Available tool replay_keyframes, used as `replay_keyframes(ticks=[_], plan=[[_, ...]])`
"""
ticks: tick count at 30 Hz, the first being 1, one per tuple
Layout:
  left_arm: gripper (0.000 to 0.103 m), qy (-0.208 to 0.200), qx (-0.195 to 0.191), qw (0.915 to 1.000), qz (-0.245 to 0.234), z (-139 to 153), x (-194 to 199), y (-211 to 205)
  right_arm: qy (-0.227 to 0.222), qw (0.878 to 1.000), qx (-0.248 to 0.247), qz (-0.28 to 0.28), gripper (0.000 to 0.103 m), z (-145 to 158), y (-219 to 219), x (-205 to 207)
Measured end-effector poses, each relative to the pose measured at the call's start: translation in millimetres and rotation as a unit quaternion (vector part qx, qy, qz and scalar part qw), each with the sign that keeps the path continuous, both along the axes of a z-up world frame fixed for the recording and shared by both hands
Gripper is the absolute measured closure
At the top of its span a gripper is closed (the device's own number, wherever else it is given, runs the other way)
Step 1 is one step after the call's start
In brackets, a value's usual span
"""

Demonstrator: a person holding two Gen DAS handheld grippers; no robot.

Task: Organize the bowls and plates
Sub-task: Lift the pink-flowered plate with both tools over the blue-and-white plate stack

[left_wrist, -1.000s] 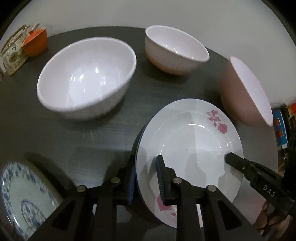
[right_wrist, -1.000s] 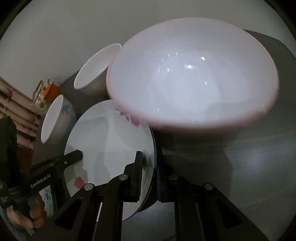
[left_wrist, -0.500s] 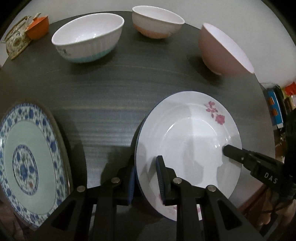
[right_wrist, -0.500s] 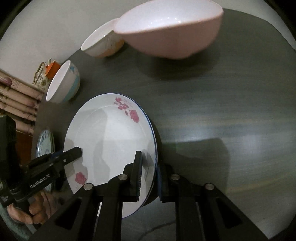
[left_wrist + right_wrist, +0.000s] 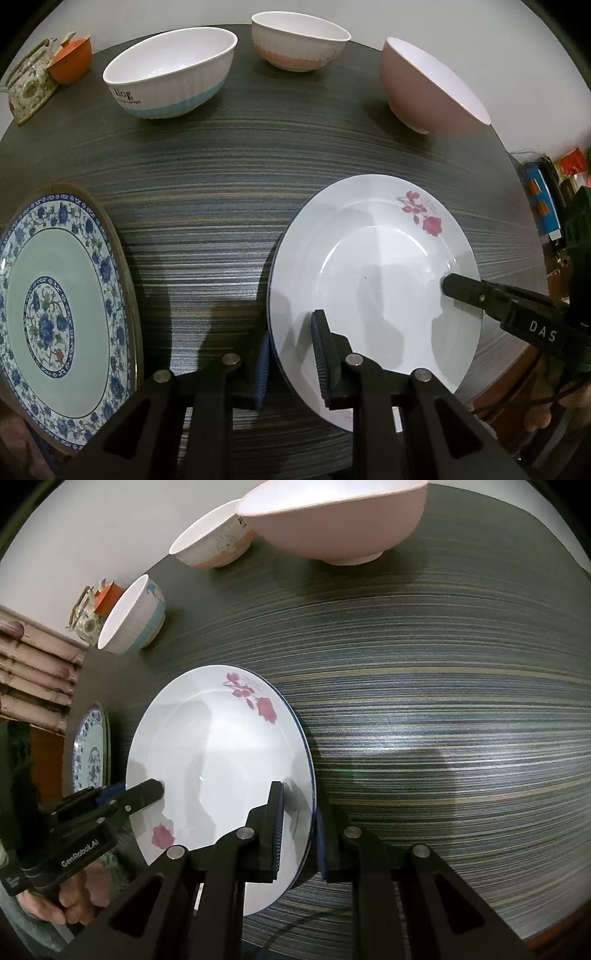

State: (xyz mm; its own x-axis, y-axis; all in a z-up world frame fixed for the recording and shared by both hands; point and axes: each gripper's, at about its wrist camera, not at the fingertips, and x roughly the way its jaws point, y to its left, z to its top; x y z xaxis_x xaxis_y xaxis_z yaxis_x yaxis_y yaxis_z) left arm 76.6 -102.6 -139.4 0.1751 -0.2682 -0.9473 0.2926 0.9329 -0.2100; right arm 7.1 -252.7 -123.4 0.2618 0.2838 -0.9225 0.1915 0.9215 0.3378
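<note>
Rose plate sits between both sets of jaws: left gripper clamps its near-left rim, one pad under, one on top. Right gripper straddles the opposite rim; its jaws have just been easing apart, and the plate edge is between them, pads look barely off it, so I'd call that side released or nearly so.

Step, as I read it: two-handed placing of the rose plate on the table; whether it's fully down I can't tell.

Next move calls for the left jaws to let go, both to back off the rim without dragging it, then go for the blue-patterned plate, off to the left of the left jaws.

Count:
- plates: 2
- bowls: 3, all beyond the jaws: blue-banded bowl, orange-banded bowl, pink bowl
</note>
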Motion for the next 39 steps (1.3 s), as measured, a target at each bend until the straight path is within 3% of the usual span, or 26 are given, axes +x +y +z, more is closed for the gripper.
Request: replay_keyframes(ticks=[15, 39], plan=[[0.084, -0.019, 0.01, 0.9998, -0.007, 2.3, -10.2, -15.4, -0.014, 1.0, -0.016, -0.014, 0.088, 0.0, 8.4, -2.9], [0.084, -0.049, 0.011, 0.9985, 0.02, 36.5, -16.5, 32.9, -0.046, 0.999, -0.026, 0.001, 0.089, 22.4, 19.1, 0.0]])
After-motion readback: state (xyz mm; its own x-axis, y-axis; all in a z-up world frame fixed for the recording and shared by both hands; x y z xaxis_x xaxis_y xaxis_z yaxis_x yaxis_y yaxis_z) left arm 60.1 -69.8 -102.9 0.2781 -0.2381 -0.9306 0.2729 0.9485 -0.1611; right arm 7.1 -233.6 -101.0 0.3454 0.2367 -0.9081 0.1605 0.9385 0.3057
